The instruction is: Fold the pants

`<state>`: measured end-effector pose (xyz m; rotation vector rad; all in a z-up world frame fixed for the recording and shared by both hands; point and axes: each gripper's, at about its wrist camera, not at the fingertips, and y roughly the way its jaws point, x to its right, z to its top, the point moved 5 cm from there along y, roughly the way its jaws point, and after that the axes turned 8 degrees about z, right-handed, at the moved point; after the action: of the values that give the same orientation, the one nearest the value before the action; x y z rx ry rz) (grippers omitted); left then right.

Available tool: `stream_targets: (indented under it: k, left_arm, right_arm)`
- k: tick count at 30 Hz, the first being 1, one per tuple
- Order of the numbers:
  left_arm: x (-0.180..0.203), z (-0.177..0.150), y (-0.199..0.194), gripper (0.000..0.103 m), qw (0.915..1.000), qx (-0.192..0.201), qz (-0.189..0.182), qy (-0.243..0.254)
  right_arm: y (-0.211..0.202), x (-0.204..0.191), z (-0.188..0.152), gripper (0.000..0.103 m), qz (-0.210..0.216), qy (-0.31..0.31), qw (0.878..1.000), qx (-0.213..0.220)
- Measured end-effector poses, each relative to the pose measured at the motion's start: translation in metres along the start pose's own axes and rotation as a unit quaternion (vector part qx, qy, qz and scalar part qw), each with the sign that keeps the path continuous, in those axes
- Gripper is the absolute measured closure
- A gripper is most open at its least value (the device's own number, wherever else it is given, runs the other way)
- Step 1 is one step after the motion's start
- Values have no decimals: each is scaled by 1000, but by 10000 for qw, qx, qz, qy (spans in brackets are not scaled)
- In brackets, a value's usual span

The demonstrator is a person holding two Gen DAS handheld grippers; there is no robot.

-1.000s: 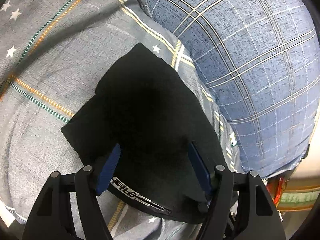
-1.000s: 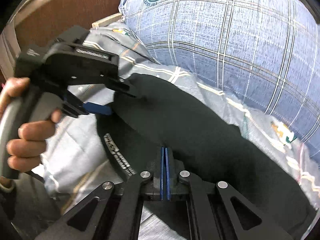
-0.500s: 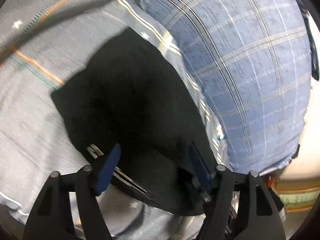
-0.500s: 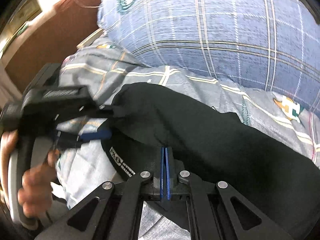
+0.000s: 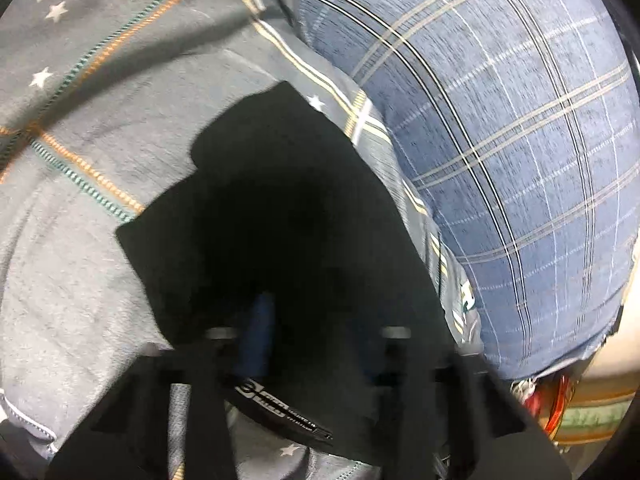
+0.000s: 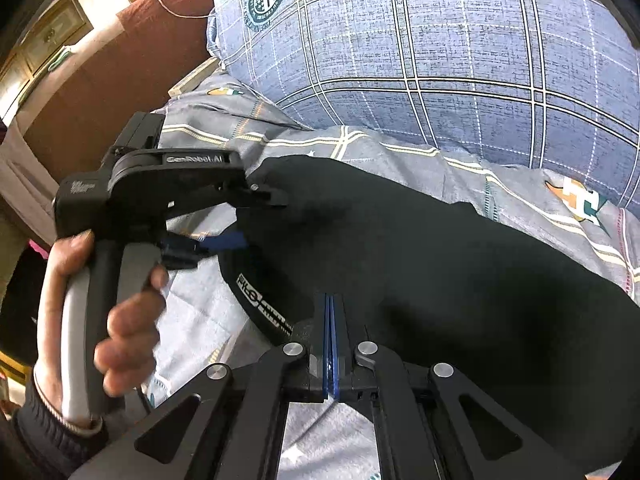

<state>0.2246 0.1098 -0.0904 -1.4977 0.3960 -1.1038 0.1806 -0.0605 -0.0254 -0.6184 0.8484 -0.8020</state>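
The black pants lie folded on the grey patterned bedsheet, their waistband with white lettering nearest me. My left gripper is blurred, its blue pads on either side of the waistband end, still some way apart. In the right wrist view the left gripper reaches over the left end of the pants, one finger above the cloth and one blue pad below. My right gripper is shut on the near edge of the pants.
A large blue plaid pillow lies just beyond the pants, also in the left wrist view. A brown headboard stands at the far left. The bed edge and a red object lie at the lower right.
The left gripper's pads have come closer together around the waistband end, with motion blur. The right gripper has stayed shut on the near edge.
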Motion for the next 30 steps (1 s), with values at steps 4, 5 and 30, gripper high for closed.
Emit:
stream_targets:
  k: [4, 5, 30]
  left_arm:
    - [3, 3, -17, 99, 9993, 227, -265, 109]
    - [6, 3, -23, 100, 9987, 333, -318, 197]
    - [2, -25, -72, 100, 9938, 591, -669, 666]
  right_arm:
    - [-1, -1, -8, 103, 134, -148, 9998, 38]
    - [-2, -3, -10, 98, 195, -177, 9996, 74]
    - [24, -39, 8, 95, -701, -806, 9943, 12]
